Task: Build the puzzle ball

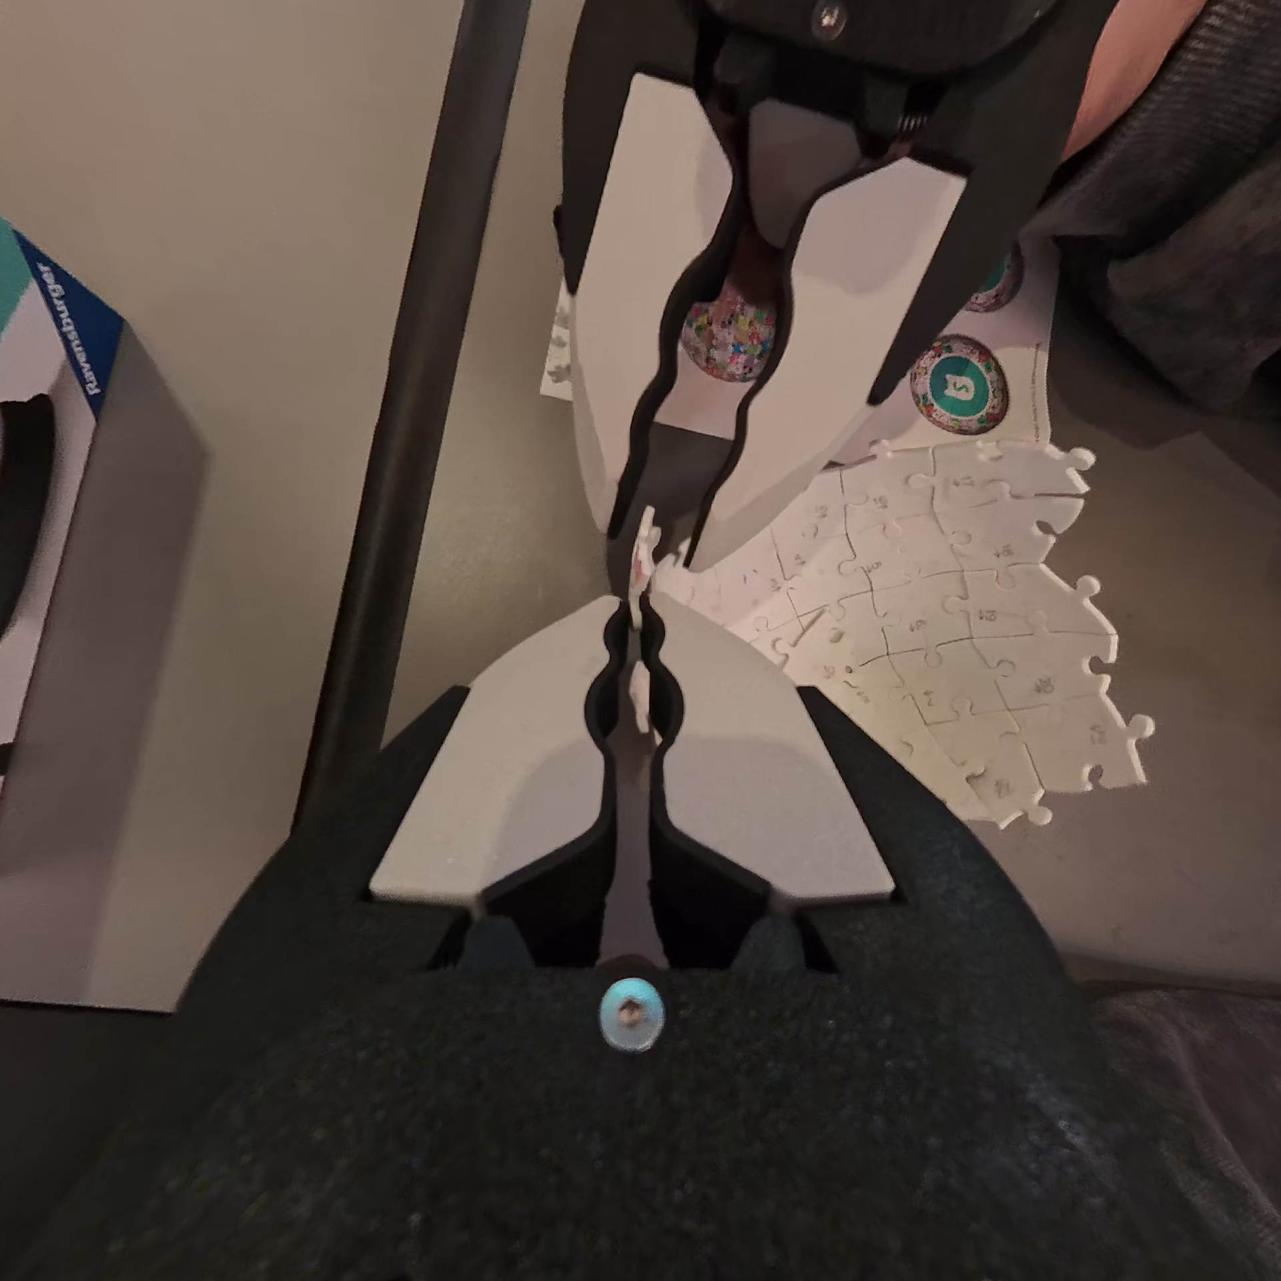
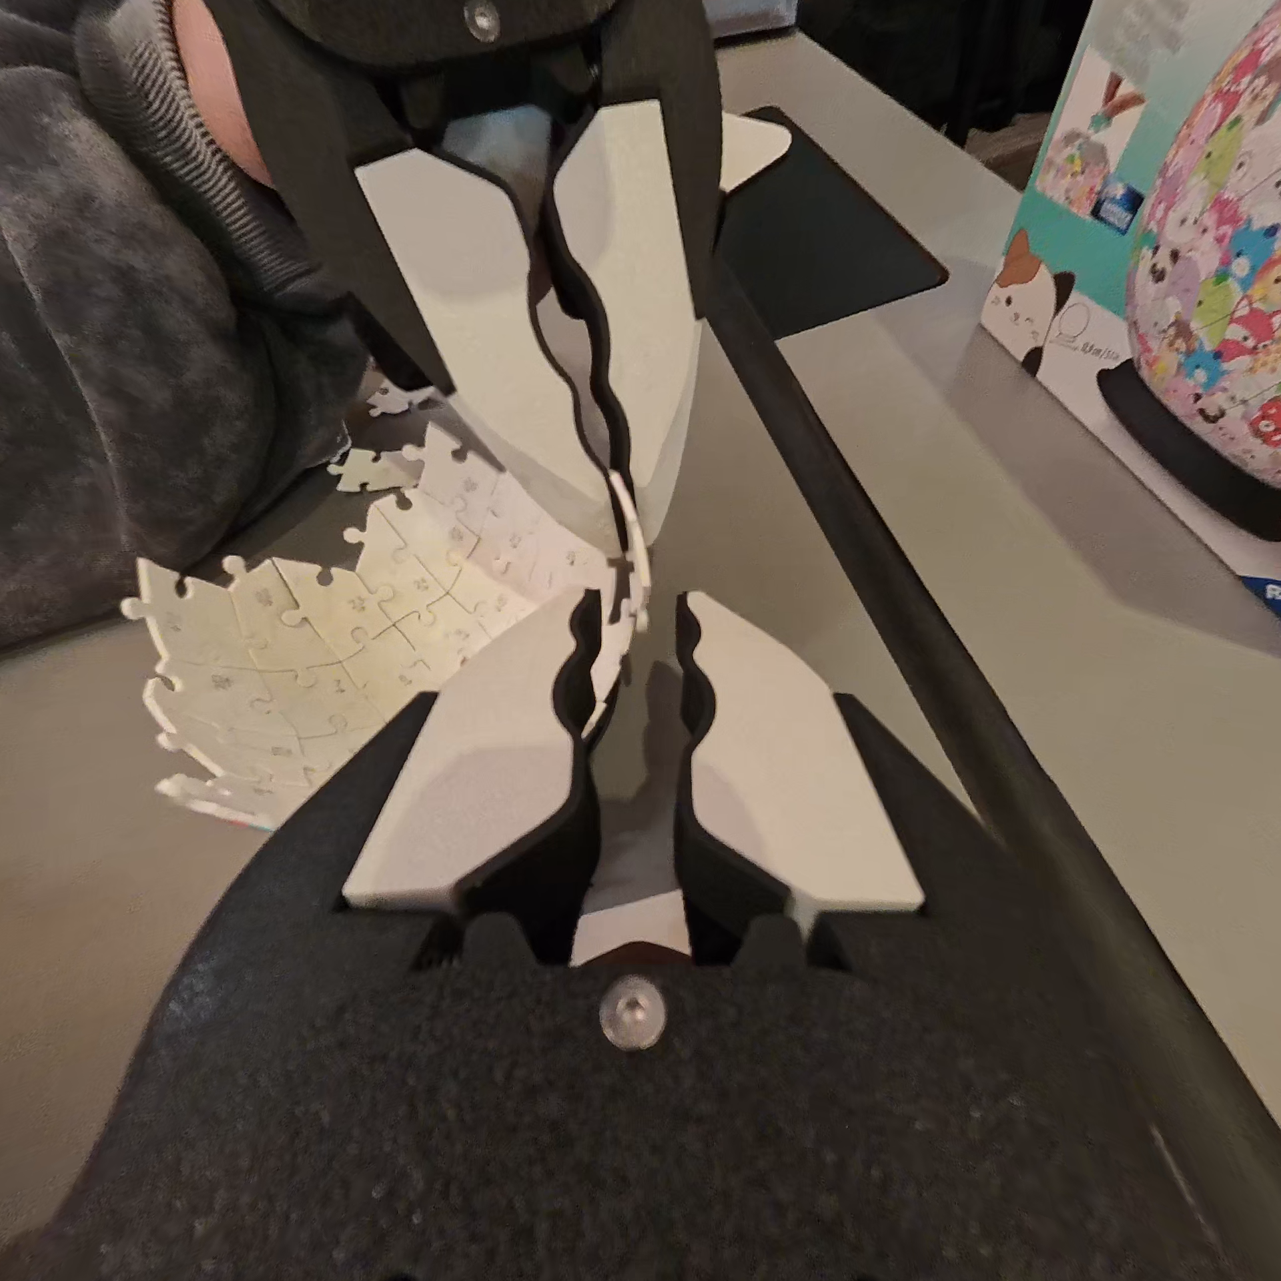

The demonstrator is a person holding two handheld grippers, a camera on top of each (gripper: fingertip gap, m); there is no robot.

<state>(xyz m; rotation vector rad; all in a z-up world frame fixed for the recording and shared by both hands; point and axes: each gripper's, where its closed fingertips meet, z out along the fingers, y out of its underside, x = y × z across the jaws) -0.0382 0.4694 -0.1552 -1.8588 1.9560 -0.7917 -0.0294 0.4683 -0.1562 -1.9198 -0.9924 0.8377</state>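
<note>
The left gripper (image 1: 634, 624) is pinching the rim of the half-built puzzle shell (image 1: 970, 638), jaws clenched. The right gripper (image 2: 634, 610), jaws released, is hanging beside that rim. Next: seating another piece there.

A pale grey surface (image 2: 1040, 624) carries everything. The puzzle box (image 2: 1144, 277) stands at two o'clock in the right wrist view, well apart from the curved shell of joined white pieces (image 2: 291, 658) resting at nine o'clock. A printed instruction sheet (image 1: 970, 388) lies flat beside that shell, with a loose white piece (image 2: 360, 471) nearby.
</note>
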